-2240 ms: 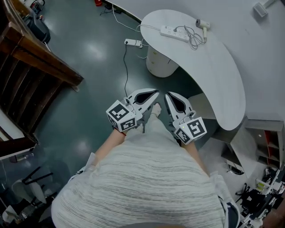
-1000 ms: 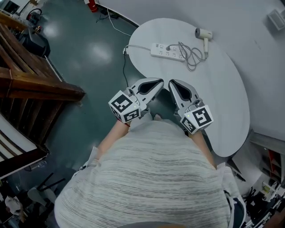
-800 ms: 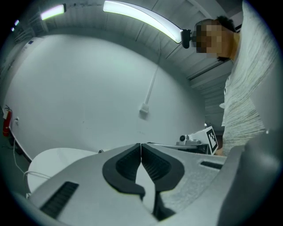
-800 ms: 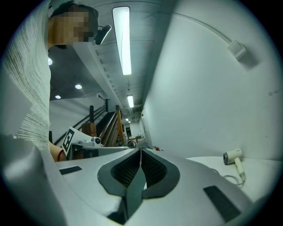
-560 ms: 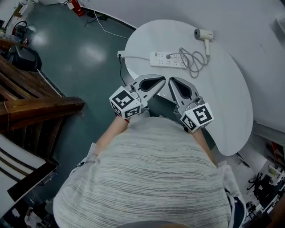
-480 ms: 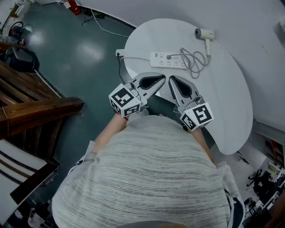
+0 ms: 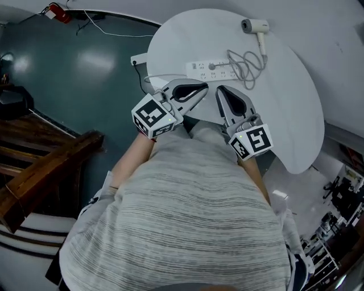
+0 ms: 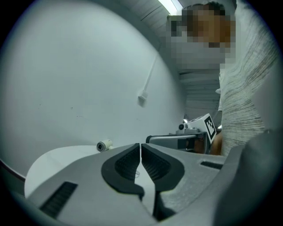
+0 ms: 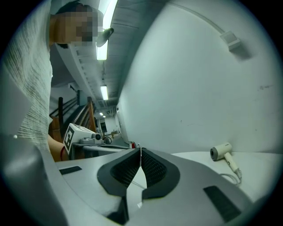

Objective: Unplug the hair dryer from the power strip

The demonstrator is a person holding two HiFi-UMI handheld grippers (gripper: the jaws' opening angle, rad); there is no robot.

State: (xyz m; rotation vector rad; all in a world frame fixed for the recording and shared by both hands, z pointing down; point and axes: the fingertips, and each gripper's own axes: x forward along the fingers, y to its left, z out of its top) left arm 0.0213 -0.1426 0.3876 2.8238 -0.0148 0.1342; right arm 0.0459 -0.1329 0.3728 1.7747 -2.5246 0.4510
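Note:
A white power strip (image 7: pixel 210 69) lies on the white half-round table (image 7: pixel 296 108). A white hair dryer (image 7: pixel 254 25) lies beyond it, and its grey cord (image 7: pixel 242 59) coils over the strip's right end. Both grippers hover side by side at the table's near edge, short of the strip. My left gripper (image 7: pixel 205 86) is shut and holds nothing, and so is my right gripper (image 7: pixel 219 89). The left gripper view has shut jaws (image 8: pixel 140 145) with the hair dryer (image 8: pixel 104 145) far off to the left. In the right gripper view the shut jaws (image 9: pixel 141 150) point past the hair dryer (image 9: pixel 223 152) at right.
The strip's cable runs off the table's left edge to a socket box (image 7: pixel 138 59) over the teal floor. A red extinguisher (image 7: pixel 58 11) stands at the far wall. Wooden stair rails (image 7: pixel 51 165) lie to the left, and shelves (image 7: pixel 341 199) to the right.
Both grippers have moved forward toward the table and now reach its near edge, still shut. The table, strip and hair dryer sit closer in the head view.

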